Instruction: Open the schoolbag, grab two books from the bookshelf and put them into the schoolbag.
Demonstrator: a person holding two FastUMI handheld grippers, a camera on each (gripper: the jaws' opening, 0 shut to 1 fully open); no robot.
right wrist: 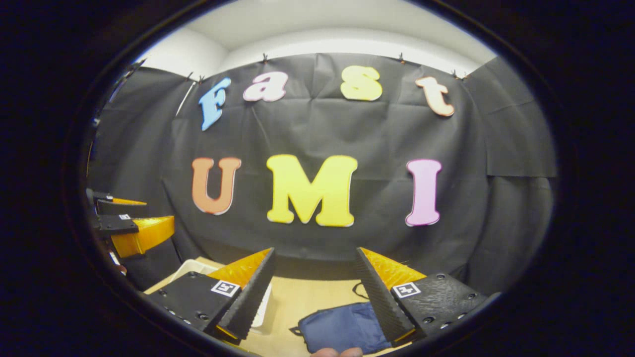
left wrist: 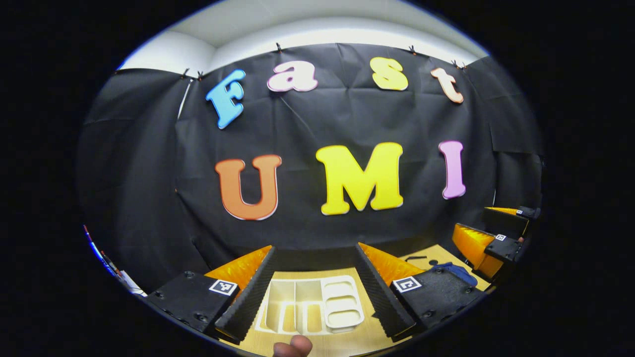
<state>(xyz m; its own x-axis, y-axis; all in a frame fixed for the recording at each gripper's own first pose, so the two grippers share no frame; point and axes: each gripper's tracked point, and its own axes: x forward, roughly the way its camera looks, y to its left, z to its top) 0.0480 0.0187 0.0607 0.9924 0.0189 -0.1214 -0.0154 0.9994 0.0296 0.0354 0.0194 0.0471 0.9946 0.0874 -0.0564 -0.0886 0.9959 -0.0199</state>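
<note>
One schoolbag [right wrist: 342, 329], one white bookshelf [left wrist: 310, 305], two tools [left wrist: 315, 290] [right wrist: 315, 292]

In the left gripper view we lose the near part of the white bookshelf [left wrist: 310, 305] behind our own tongs' fingers, and its lower rim runs off the picture's bottom. We cannot tell whether any books sit in its compartments. A fingertip [left wrist: 293, 347] pokes in at the bottom edge, the rest of that hand cut off. Far right, the schoolbag [left wrist: 454, 271] is a small blue sliver, mostly covered by a finger of the tongs.

In the right gripper view the schoolbag [right wrist: 342, 327] is clipped by the lower edge and partly hidden under the right finger; we cannot tell whether it is zipped. The worktop [right wrist: 317, 292] peeks out between the fingers.
</note>
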